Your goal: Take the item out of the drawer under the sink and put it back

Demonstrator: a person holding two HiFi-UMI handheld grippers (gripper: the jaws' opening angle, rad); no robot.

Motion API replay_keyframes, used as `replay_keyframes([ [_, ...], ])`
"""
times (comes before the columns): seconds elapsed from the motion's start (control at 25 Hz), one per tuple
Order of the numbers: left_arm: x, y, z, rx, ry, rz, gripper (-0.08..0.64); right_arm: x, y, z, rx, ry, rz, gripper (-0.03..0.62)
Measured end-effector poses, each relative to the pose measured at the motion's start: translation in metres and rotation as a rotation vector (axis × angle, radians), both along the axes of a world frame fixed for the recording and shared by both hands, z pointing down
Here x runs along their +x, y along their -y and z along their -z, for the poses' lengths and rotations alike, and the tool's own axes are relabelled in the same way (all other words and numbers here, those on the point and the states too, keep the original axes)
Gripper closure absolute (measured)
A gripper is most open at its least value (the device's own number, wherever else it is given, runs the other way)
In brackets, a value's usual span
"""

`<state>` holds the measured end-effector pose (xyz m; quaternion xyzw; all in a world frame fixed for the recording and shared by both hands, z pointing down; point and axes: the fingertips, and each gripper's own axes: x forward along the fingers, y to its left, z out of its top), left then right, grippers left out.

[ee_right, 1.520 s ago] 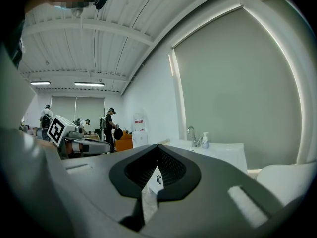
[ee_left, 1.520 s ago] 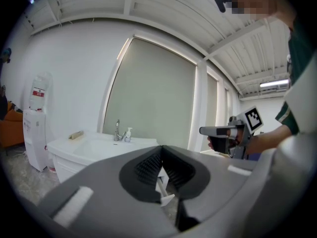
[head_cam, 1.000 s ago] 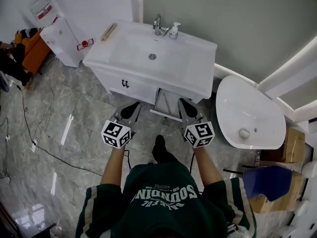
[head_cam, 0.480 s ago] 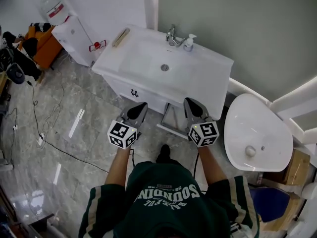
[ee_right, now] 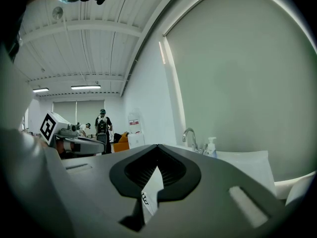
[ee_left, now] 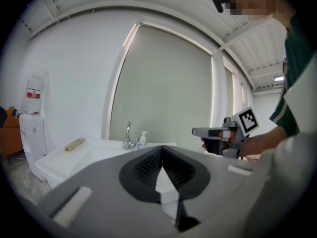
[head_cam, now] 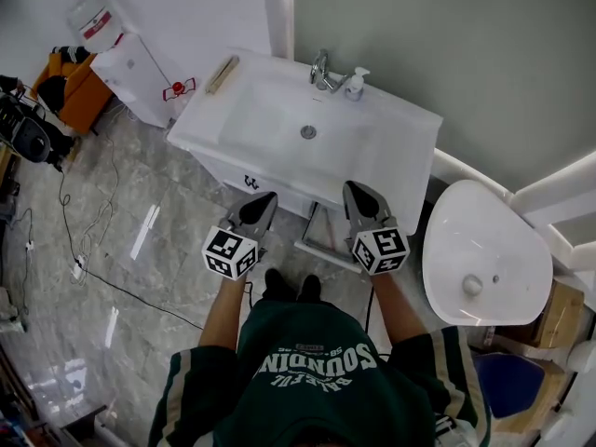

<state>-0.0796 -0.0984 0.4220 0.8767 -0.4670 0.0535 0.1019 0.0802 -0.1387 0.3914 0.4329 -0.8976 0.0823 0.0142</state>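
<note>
The white sink cabinet stands against the wall, with a faucet and a soap bottle on top. Below its front edge a drawer stands pulled out between my two grippers; its contents are hidden. My left gripper is shut and empty, just in front of the cabinet's dark handle. My right gripper is shut and empty too, level with the left one at the counter's front edge. In the left gripper view the left gripper points at the basin, with the right gripper beside it.
A water dispenser stands left of the cabinet, a white oval fixture to its right. A tan roll lies on the counter's left end. Cables trail over the marble floor. People stand far behind.
The person has stepped closer to the sink cabinet, and both feet now show. Both grippers came up to the cabinet's front edge, side by side. Their jaws stayed shut.
</note>
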Motion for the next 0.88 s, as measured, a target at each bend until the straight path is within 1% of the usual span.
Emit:
replay_keyframes([
  [0.36,0.007,0.020,-0.007,-0.018,-0.005,-0.050,0.511,0.003,0.014,-0.002,-0.006,0.004,-0.036,0.591],
  [0.6,0.013,0.018,-0.018,-0.040,-0.012,-0.065,0.511,0.007,0.010,-0.012,-0.015,-0.009,-0.044,0.589],
  [0.72,0.014,0.016,-0.024,-0.058,-0.015,-0.070,0.511,0.009,0.008,-0.018,-0.033,-0.015,-0.054,0.588],
  [0.84,0.015,0.018,-0.031,-0.074,-0.020,-0.074,0.511,0.008,0.007,-0.026,-0.057,-0.018,-0.036,0.578],
  [0.88,0.015,0.018,-0.034,-0.082,-0.022,-0.075,0.511,0.007,0.006,-0.030,-0.066,-0.023,-0.031,0.564],
])
